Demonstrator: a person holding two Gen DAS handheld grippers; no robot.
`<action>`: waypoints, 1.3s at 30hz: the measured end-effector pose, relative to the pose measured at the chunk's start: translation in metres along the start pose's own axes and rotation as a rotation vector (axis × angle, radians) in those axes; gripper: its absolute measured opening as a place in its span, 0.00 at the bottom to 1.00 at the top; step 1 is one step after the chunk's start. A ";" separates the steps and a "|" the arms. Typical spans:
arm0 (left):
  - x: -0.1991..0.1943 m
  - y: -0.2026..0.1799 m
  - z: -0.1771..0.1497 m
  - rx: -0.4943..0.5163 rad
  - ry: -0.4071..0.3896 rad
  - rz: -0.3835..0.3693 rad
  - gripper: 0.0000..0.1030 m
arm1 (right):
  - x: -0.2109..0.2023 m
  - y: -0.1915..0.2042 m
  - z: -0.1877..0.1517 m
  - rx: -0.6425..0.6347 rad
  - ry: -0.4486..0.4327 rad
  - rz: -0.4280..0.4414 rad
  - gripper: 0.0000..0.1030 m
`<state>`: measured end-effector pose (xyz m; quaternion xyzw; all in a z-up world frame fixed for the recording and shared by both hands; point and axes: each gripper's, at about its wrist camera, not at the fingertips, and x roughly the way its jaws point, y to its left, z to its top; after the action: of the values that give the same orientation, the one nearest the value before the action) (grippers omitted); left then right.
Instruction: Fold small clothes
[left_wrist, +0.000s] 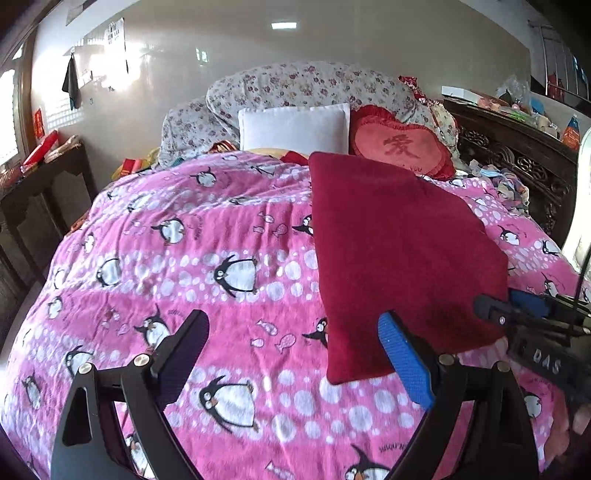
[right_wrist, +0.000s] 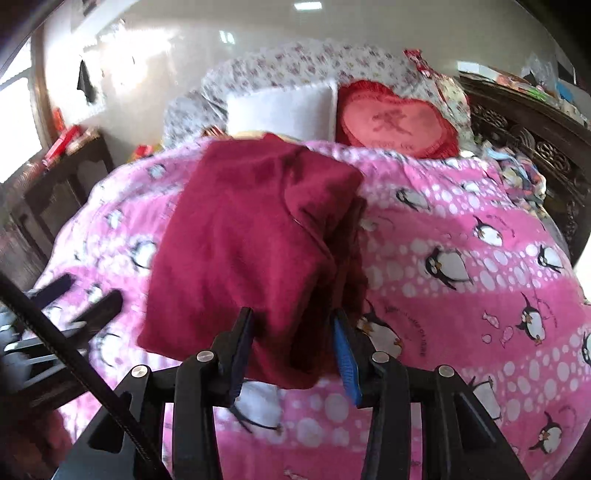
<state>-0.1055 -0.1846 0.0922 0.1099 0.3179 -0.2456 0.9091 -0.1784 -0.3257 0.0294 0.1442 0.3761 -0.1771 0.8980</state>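
A dark red garment (left_wrist: 399, 251) lies folded into a long rectangle on the pink penguin blanket (left_wrist: 229, 229). My left gripper (left_wrist: 291, 350) is open and empty, hovering over the blanket just left of the garment's near edge. My right gripper (right_wrist: 291, 350) is closed on the near right corner of the garment (right_wrist: 255, 236) and lifts that edge, which bunches between the fingers. The right gripper also shows at the right edge of the left wrist view (left_wrist: 517, 310). The left gripper shows blurred at the left of the right wrist view (right_wrist: 77, 299).
A white pillow (left_wrist: 295, 127), a red heart cushion (left_wrist: 402, 146) and a floral quilt (left_wrist: 306, 85) lie at the head of the bed. A dark carved headboard with clutter (left_wrist: 517, 147) runs along the right. A dark cabinet (left_wrist: 44, 192) stands left.
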 end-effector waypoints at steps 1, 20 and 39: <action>-0.005 0.000 -0.001 0.004 -0.014 0.007 0.90 | -0.003 -0.003 -0.001 0.019 -0.003 0.016 0.44; -0.054 0.009 -0.021 -0.034 -0.104 0.037 0.90 | -0.074 0.027 -0.032 -0.012 -0.125 -0.019 0.75; -0.035 0.016 -0.023 -0.050 -0.058 0.043 0.90 | -0.054 0.033 -0.031 -0.017 -0.087 -0.004 0.78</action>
<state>-0.1331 -0.1497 0.0978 0.0870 0.2948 -0.2210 0.9256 -0.2193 -0.2721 0.0519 0.1279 0.3387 -0.1818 0.9143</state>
